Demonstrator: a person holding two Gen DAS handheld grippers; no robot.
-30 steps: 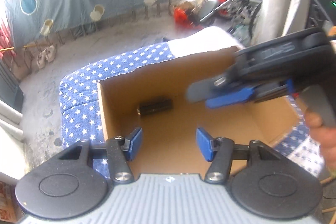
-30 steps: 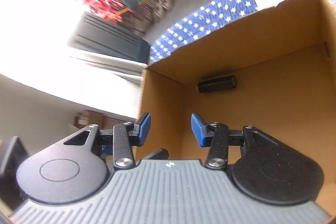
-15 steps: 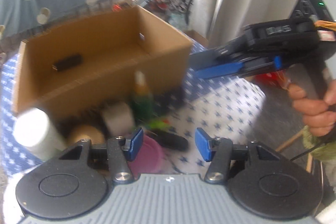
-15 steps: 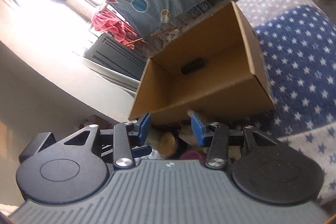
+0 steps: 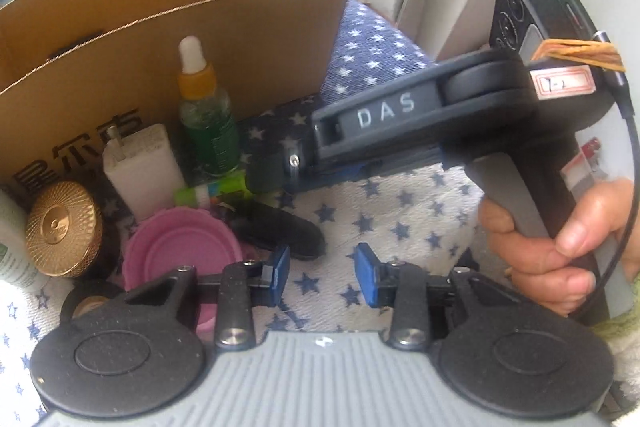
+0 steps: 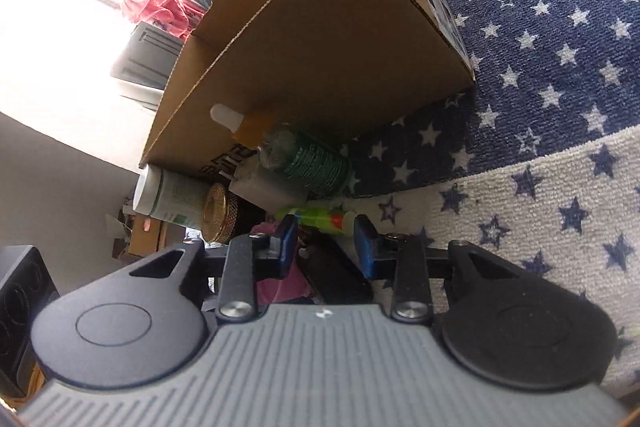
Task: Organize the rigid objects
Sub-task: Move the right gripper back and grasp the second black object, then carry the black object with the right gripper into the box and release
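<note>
Left gripper [image 5: 320,273] low in the middle of the left wrist view, blue pads parted wide, nothing between them, hovering over the star-patterned cloth [image 5: 400,219]. Right gripper [image 6: 326,245] also spread wide and empty, low centre of the right wrist view, a flat black case [image 6: 340,279] lying under its tips. Seen again in the left view entering from the right, held by a hand [image 5: 560,247], tips close to the green tube [image 5: 212,191]. Cardboard box [image 5: 180,27] filling the upper left, open-topped. Just in front of its wall, a cluster: green dropper bottle [image 5: 206,123] upright, white charger [image 5: 140,167] beside it, gold-lidded jar [image 5: 62,227] at far left, pink lid [image 5: 180,247] nearest the camera.
</note>
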